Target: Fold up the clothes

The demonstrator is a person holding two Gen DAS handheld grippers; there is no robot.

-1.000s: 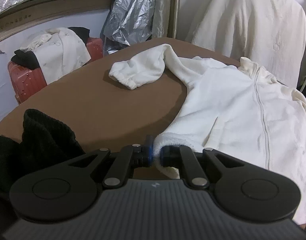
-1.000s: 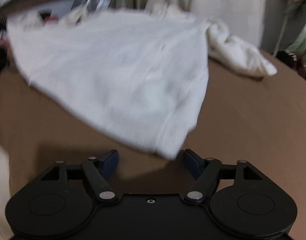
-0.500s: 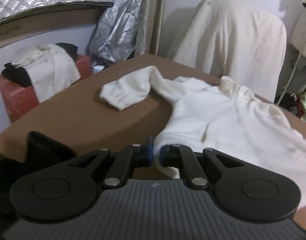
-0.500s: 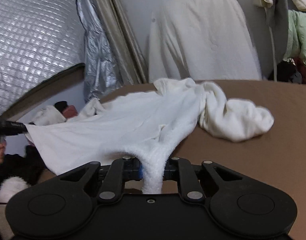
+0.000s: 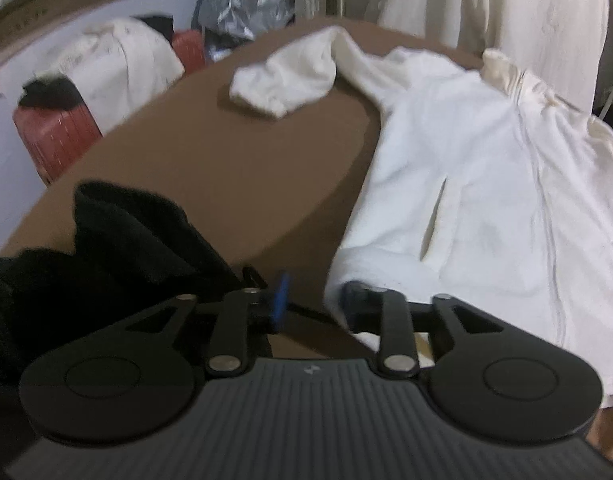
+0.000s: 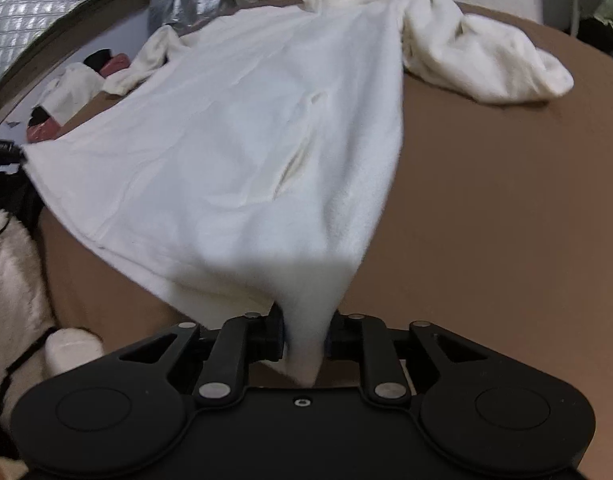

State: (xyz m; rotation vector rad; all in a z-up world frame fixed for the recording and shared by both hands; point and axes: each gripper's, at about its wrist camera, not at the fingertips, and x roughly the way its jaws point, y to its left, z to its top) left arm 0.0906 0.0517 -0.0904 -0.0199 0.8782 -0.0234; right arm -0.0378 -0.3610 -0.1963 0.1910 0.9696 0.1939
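Your left gripper [image 5: 312,300] has its jaws spread, with bare brown worktop [image 5: 234,168] showing in the gap. The hem corner of the white jacket [image 5: 486,184] lies against the right-hand fingertip [image 5: 352,294] and partly drapes over it, but nothing is pinched there.

Your right gripper [image 6: 304,336] has its jaws pressed onto a bunched fold of the same jacket's hem — the cloth runs down between the pads and hangs below them. From that pinch the jacket [image 6: 234,140] spreads up and away across the worktop [image 6: 506,220], front side up, with a pocket slit showing on each half.

One white jacket is in play, with two sleeves: one sleeve [image 5: 290,76] lies out to the left on the worktop, the other sleeve [image 6: 478,60] is bunched to the right near the collar.

One black garment [image 5: 118,236] sits heaped just left of your left gripper. Off the worktop you have one red suitcase [image 5: 54,136] with pale and dark clothes piled on it, and one cream garment [image 5: 506,12] hanging behind.
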